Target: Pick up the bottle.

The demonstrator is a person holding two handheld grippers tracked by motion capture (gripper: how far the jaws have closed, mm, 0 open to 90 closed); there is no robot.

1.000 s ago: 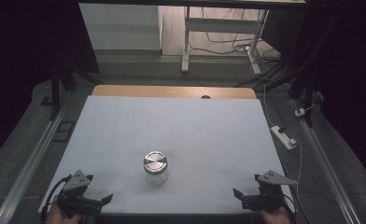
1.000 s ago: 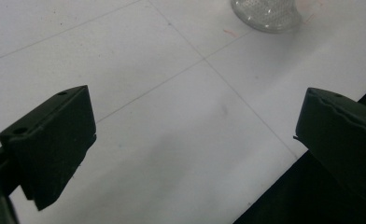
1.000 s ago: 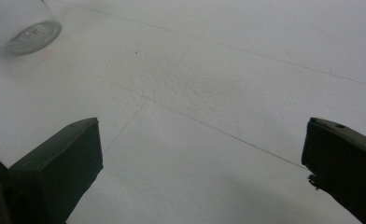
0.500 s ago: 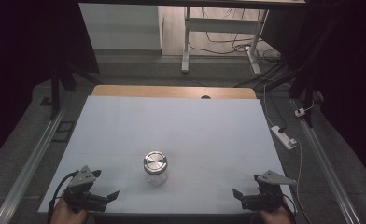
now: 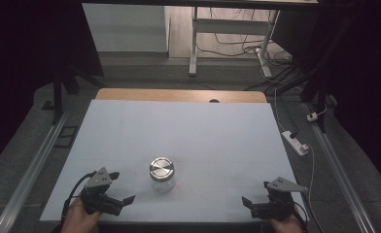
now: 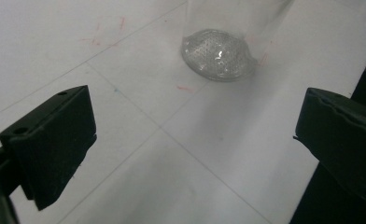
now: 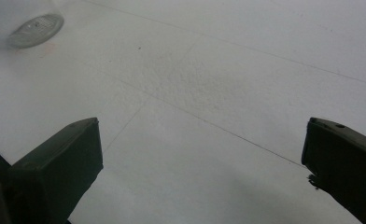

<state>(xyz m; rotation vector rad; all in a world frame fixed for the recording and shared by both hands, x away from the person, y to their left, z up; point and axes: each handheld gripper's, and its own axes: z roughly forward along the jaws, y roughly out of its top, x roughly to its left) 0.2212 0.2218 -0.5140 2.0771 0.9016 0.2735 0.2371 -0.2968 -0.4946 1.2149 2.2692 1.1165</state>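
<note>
We see a clear glass jar [image 5: 162,177] with a shiny metal lid standing upright near the tabletop's [image 5: 203,131] front edge; our left claw [image 5: 122,188] and right claw [image 5: 247,201] gape wide, empty.

Left black two-jaw gripper [image 5: 116,188] held low at near-left, jaws wide apart; right black two-jaw gripper [image 5: 253,200] near-right, likewise spread.

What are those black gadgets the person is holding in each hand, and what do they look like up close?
They are two hand-held grippers. The left gripper and right gripper are black, each topped by a grey three-cornered plate. A dark cable loops from the left one. In the gripper views, each has two blocky black jaws with small holes in them. A hand shows beneath the left one; no sleeve is visible.
</note>
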